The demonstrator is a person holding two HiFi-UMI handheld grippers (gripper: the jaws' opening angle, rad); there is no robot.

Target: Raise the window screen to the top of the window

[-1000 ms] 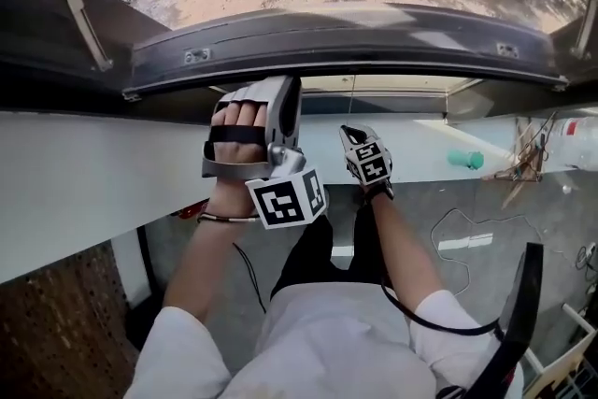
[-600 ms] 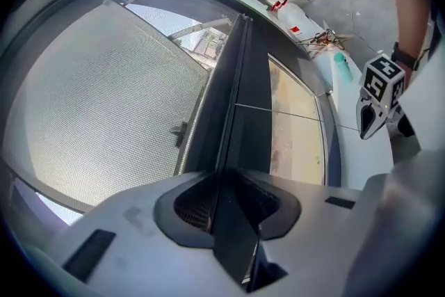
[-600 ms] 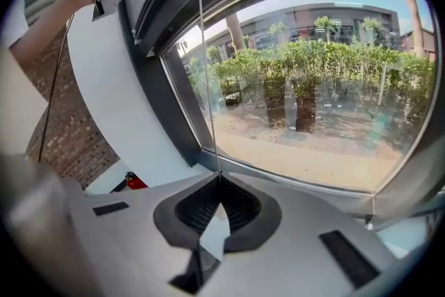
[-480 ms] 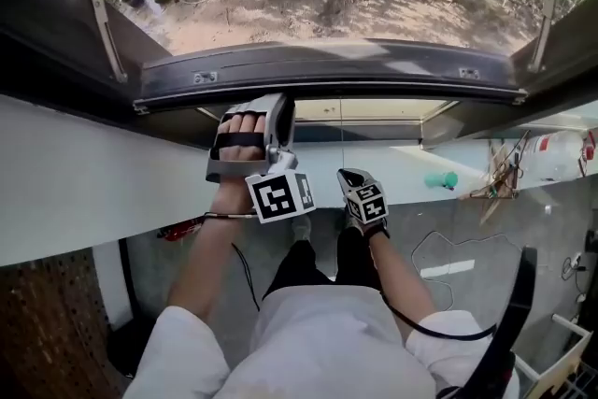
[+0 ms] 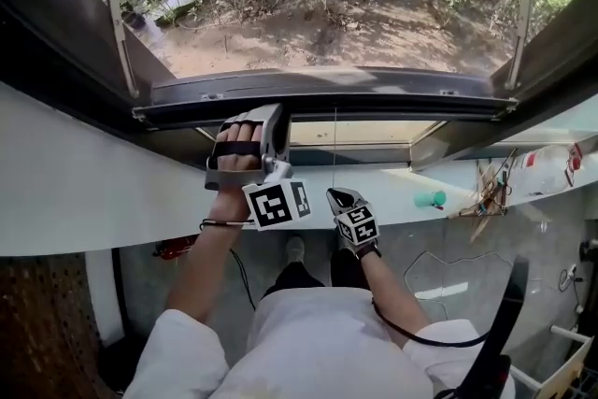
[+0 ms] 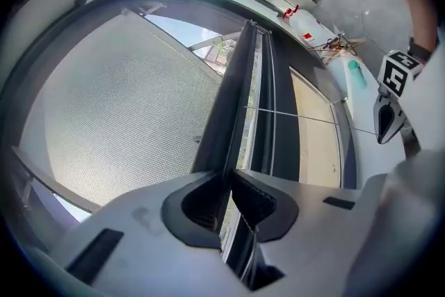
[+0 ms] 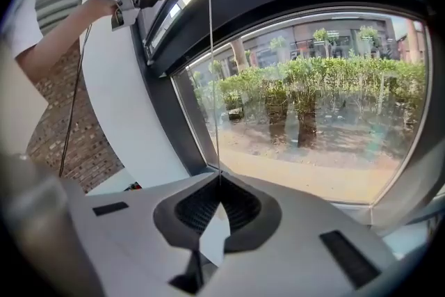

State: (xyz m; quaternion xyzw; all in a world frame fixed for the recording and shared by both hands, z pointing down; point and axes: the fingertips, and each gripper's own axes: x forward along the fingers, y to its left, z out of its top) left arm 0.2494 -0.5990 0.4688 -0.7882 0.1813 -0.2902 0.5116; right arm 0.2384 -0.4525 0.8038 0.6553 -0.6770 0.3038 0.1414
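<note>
Head view: the left gripper [image 5: 274, 115] reaches the screen bar [image 5: 374, 92], which lies low across the window opening. The right gripper [image 5: 336, 194] sits lower, on 1 thin cord [image 5: 334, 145].

Left gripper view: its 2 jaws have just been closing and seem pinched on the screen bar's edge, with the mesh [image 6: 125, 115] beside it.

Right gripper view: jaws clenched on the cord.

Right hand-held gripper [image 7: 220, 179], jaws tight on a thin cord [image 7: 213, 66], window pane [image 7: 313, 115] beyond.
</note>
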